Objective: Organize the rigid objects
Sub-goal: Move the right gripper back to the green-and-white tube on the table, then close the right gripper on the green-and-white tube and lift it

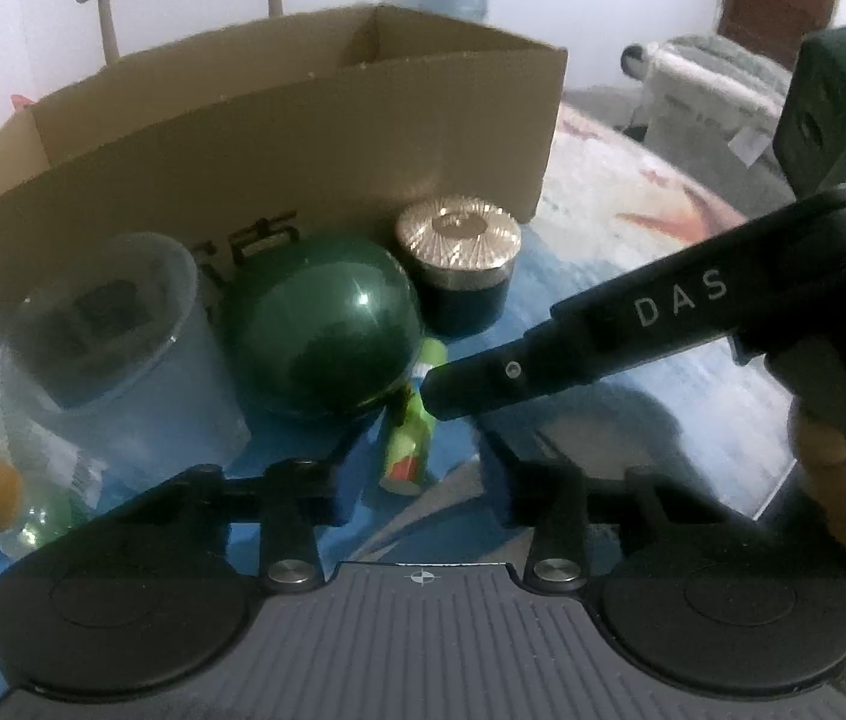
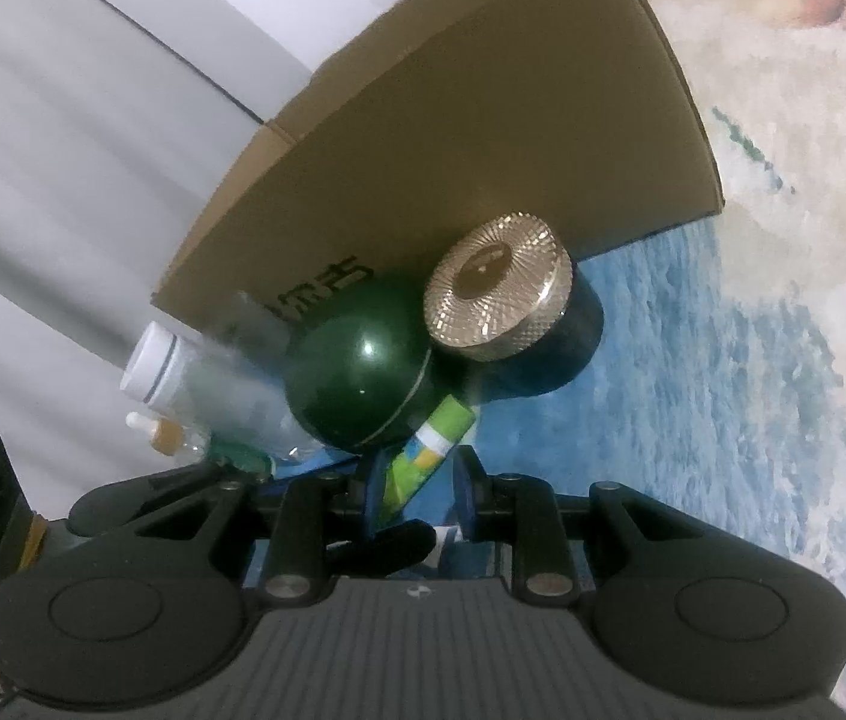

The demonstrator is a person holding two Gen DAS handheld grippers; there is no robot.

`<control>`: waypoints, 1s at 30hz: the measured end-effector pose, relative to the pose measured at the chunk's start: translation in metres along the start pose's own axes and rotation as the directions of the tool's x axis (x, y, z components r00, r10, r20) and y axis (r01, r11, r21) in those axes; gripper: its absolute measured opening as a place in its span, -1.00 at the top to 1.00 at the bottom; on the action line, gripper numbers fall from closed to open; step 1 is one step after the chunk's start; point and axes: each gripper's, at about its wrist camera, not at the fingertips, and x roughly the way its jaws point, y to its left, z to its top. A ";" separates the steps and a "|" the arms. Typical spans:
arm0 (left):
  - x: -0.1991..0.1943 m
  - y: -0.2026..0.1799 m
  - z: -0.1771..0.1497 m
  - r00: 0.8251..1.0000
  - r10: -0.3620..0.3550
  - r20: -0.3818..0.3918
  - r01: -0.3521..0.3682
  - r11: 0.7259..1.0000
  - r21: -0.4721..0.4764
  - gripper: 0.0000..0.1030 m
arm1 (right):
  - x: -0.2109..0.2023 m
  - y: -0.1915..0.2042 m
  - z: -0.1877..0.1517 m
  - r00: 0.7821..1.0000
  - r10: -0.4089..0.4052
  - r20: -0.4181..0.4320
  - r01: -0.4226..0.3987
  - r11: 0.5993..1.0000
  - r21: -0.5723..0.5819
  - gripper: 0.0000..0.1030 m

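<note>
A green tube (image 2: 432,441) lies on a blue-and-cream rug (image 2: 723,390), the piece in play as loose household items are sorted in front of an open cardboard box (image 1: 279,138). The right hand-held gripper (image 2: 417,492) reaches in low from the side, its jaws drawn close together and clamped on the lower part of the tube, which rests flat on the rug. Seen from the left wrist camera, one black finger of that tool meets the tube about halfway along it, while a person's right hand (image 1: 837,480) grips the handle at the edge of the view.

The left hand-held gripper (image 1: 423,492) hangs just short of the tube's near end. Its jaws stand apart, with the end of the tube between them; neither pad presses on it.

Just beyond the tube sits a glossy dark-green round container (image 1: 327,336), touching or all but touching it. To that container's right stands a dark jar with a ribbed gold lid (image 1: 459,264), close against the box wall. To its left stands a clear plastic cup (image 1: 117,348). A white-capped bottle (image 2: 153,366) and a small dropper bottle (image 2: 162,432) lie at the far left of the cluster.
</note>
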 end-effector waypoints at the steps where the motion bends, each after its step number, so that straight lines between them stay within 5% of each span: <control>1: 0.000 -0.001 -0.001 1.000 0.003 0.007 -0.003 1.000 0.003 0.28 | 0.001 -0.001 0.000 1.000 0.004 0.000 -0.004 1.000 0.003 0.48; 12: -0.006 -0.001 -0.005 1.000 -0.006 0.028 0.007 1.000 -0.005 0.67 | 0.008 0.003 -0.004 1.000 0.008 0.018 -0.007 1.000 -0.011 0.48; 20: -0.023 -0.011 -0.008 0.998 -0.014 0.060 0.014 1.000 0.005 0.68 | -0.006 0.002 -0.012 0.999 0.024 0.041 -0.024 1.000 0.001 0.48; 30: -0.094 -0.039 0.010 0.968 0.044 0.247 -0.067 0.994 0.085 0.68 | -0.073 0.043 -0.008 0.978 0.093 0.189 -0.072 0.990 -0.119 0.48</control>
